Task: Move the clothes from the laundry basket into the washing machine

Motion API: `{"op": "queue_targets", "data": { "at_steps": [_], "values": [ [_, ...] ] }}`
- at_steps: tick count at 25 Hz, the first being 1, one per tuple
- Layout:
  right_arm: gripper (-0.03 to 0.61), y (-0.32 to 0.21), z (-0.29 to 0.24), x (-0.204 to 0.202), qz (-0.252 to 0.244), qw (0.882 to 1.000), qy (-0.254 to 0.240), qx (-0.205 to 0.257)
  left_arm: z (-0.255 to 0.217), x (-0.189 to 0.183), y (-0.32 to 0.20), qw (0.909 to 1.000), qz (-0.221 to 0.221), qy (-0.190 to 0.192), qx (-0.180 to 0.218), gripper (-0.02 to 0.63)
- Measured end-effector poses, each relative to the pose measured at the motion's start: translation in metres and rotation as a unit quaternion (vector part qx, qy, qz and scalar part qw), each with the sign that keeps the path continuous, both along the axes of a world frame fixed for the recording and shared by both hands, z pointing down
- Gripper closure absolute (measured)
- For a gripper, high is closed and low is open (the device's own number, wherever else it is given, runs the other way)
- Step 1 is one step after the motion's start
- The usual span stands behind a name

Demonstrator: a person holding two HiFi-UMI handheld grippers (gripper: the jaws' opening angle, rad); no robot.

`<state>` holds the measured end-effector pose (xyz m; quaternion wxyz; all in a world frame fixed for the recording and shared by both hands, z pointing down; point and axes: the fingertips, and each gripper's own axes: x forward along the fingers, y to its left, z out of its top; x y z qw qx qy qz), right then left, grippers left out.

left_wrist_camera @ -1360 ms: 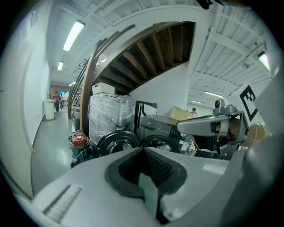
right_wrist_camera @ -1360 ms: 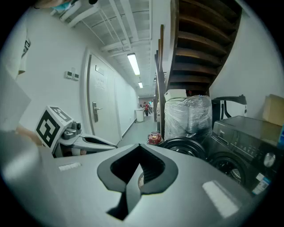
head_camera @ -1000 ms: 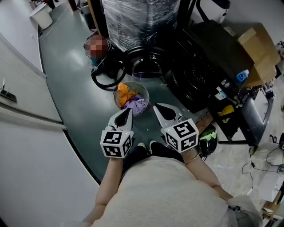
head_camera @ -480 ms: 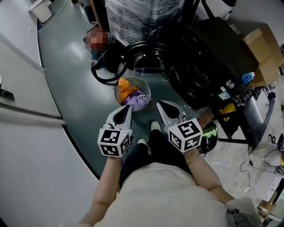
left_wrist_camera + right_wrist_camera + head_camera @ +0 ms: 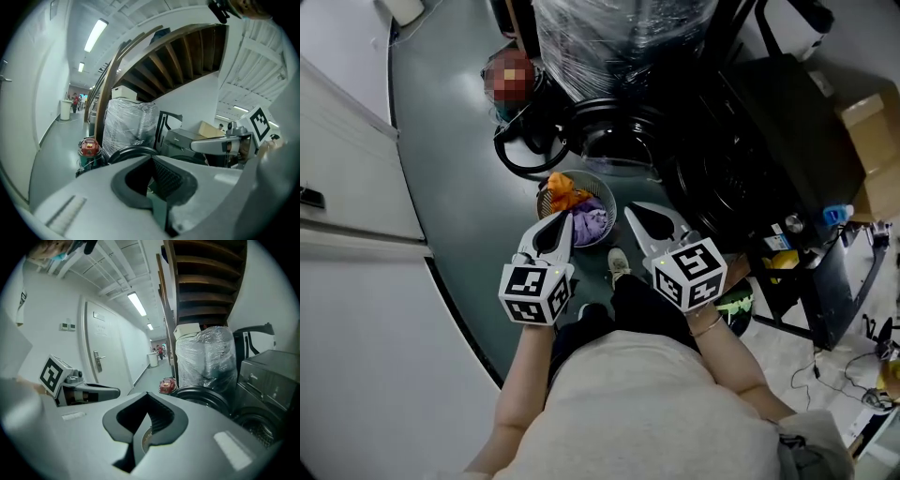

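A small round laundry basket (image 5: 551,190) stands on the grey-green floor and holds an orange garment (image 5: 564,194) and a purple garment (image 5: 592,221). The black washing machine (image 5: 727,178) stands just right of it, its round door (image 5: 609,131) swung open beyond the basket. My left gripper (image 5: 566,217) is shut and empty, its tip over the basket's near rim. Shut and empty too, my right gripper (image 5: 628,210) hovers just right of the basket. In the left gripper view the jaws (image 5: 151,159) meet, and so do those in the right gripper view (image 5: 146,394), which shows the washing machine (image 5: 267,376) at right.
A plastic-wrapped stack (image 5: 619,37) stands behind the open door, with a red canister (image 5: 89,146) and black hose (image 5: 517,155) to its left. A white door and wall (image 5: 347,216) run along the left. A cardboard box (image 5: 872,122) and clutter lie at the right. My shoe (image 5: 619,265) is near the basket.
I have stepped forward; both shut grippers have come closer to the basket, the left tip now over its rim.
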<state>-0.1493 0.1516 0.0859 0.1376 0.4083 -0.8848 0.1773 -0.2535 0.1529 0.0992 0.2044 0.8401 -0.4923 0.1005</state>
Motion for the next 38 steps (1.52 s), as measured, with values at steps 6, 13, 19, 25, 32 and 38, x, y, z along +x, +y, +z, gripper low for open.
{"op": "queue_targets", "data": {
  "at_steps": [6,13,19,25,32,38],
  "values": [
    [0.555,-0.061,0.009,0.007,-0.047,0.999,-0.006,-0.015,0.009,0.012,-0.055,0.9991,-0.040,0.015,-0.006,0.613],
    [0.555,-0.091,0.043,-0.006,-0.078,0.995,-0.027,-0.062,0.037,0.010,-0.084,0.9969,-0.065,0.009,-0.045,0.612],
    [0.555,-0.103,0.075,-0.021,-0.096,0.990,-0.014,-0.100,0.069,-0.006,-0.099,0.9942,-0.070,-0.003,-0.081,0.612],
    [0.555,-0.116,0.108,-0.037,-0.122,0.987,0.014,-0.107,0.114,-0.020,-0.109,0.9902,-0.067,-0.014,-0.122,0.612],
    [0.555,-0.143,0.164,-0.065,-0.091,0.987,0.002,-0.134,0.177,-0.044,-0.133,0.9860,-0.062,-0.021,-0.153,0.612],
    [0.555,-0.149,0.229,-0.078,-0.076,0.982,0.006,-0.171,0.240,-0.064,-0.155,0.9832,-0.069,-0.013,-0.169,0.612]
  ]
}}
